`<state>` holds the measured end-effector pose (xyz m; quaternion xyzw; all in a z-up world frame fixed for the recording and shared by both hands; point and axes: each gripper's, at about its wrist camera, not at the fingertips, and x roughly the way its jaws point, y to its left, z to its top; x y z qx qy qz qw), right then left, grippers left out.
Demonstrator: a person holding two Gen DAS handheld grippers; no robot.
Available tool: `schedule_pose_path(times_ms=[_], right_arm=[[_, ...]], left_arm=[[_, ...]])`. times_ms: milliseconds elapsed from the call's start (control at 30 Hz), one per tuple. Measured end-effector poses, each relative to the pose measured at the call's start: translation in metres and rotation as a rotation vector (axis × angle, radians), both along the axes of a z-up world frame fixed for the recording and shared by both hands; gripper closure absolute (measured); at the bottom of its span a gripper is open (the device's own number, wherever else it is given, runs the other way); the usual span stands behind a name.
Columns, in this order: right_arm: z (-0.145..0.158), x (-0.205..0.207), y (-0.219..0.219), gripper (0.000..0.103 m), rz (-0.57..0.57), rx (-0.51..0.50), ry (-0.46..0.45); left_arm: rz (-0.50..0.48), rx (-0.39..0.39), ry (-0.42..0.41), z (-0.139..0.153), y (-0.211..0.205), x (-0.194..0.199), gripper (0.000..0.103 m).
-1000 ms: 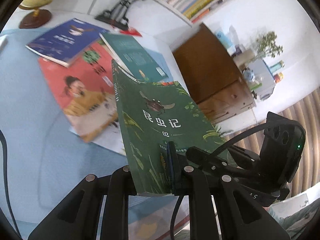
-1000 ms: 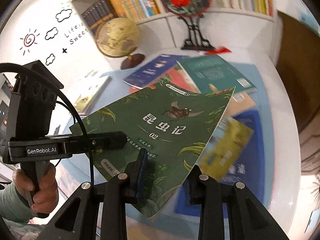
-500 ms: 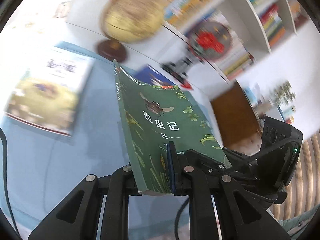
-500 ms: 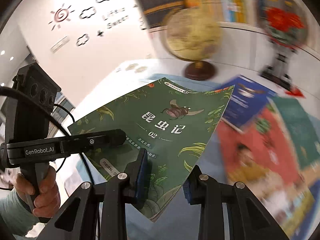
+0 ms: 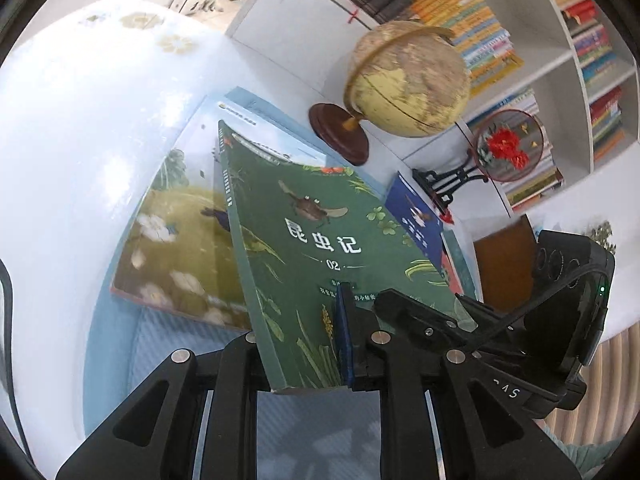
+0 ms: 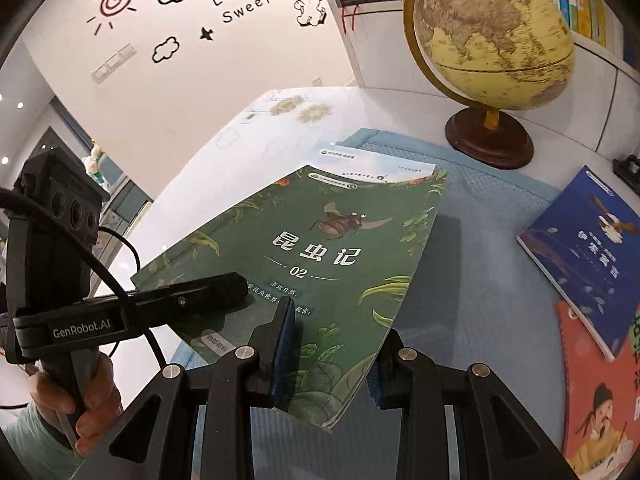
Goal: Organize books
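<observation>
Both my left fingers (image 5: pixel 304 356) and right fingers (image 6: pixel 332 364) grip the green insect-cover paperback book (image 5: pixel 320 248), carried above the meadow-cover book (image 5: pixel 176 240) before the yellow globe (image 5: pixel 408 80); next, lower it squarely on top.

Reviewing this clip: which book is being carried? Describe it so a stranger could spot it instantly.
Start at the yellow globe on its dark wooden base. Just in front of it, over the blue mat, the left gripper and right gripper both clamp the green book. Unlike the blue book lying flat nearby, it shows a beetle and "02".
</observation>
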<state>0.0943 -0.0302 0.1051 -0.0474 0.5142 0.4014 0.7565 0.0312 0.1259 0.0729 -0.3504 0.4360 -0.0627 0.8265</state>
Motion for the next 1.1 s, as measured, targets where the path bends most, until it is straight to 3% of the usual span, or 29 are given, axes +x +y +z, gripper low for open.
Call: schedule_pose_path(times_ms=[367,667,1100], right_arm=[[-0.031,0.034,0.019,0.073,-0.044,-0.003,0.109],[-0.047,0.030,0.030,0.073,-0.032,-0.035,0.141],[-0.058,0.018,0.050,0.073,0.015,-0.051,0.163]], left_arm=[[0.005,-0.039,0.067,-0.033,0.031,0.022,0.083],[0.091,-0.052,0.104,-0.048,0.065,0.011,0.083],[0.154,-0.042,0.111,-0.052,0.081,-0.005,0.080]])
